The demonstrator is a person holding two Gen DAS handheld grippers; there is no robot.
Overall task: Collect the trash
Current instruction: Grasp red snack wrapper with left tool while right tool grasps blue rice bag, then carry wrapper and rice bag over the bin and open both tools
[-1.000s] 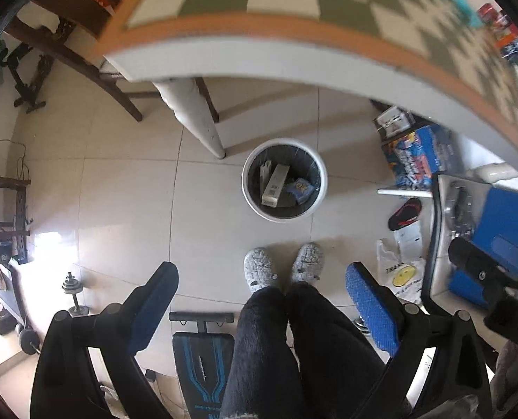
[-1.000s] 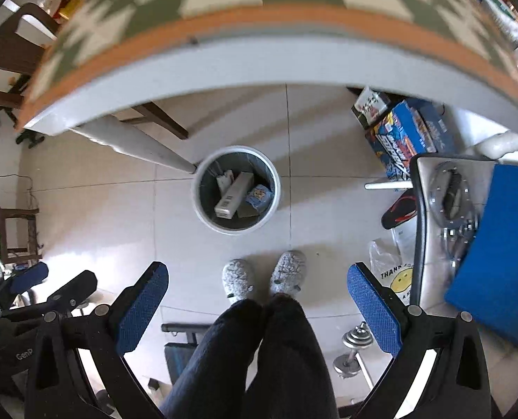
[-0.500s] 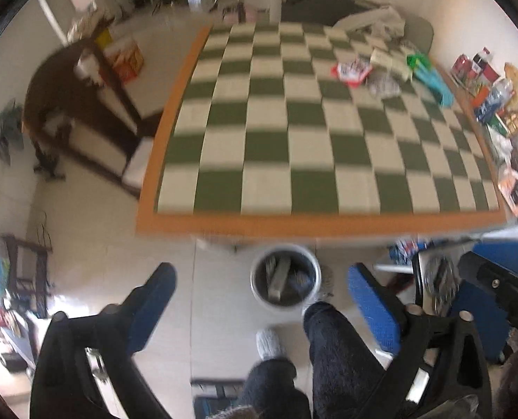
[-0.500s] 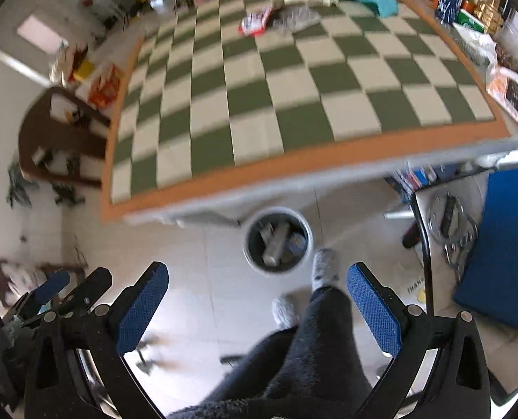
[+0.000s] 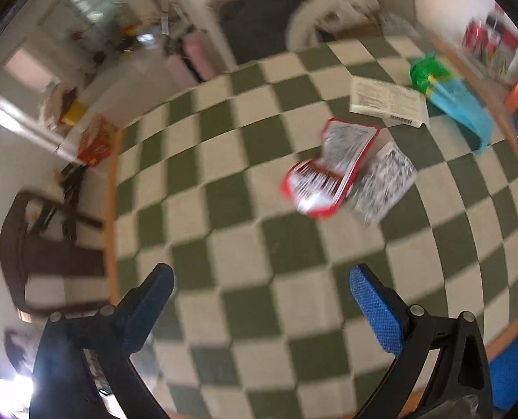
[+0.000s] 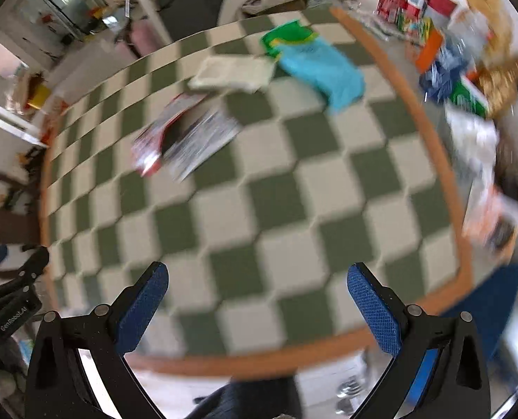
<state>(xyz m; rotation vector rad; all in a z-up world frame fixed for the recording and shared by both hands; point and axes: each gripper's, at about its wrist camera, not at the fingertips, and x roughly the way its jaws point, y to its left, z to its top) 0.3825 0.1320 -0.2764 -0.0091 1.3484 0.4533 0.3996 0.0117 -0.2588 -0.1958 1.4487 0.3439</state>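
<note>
My left gripper and right gripper: jaws apart, empty, over checkered tabletop. Red wrapper, silver wrapper, touching, toward tabletop's far right corner; blurred.

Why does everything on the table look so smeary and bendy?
Left wrist view: the red and white crinkly wrapper is smeared by motion blur, while the left claw stays sharp. Right wrist view: the green and white checkered tablecloth blurs and bulges from the fisheye lens; the right claw looks crisp.
</note>
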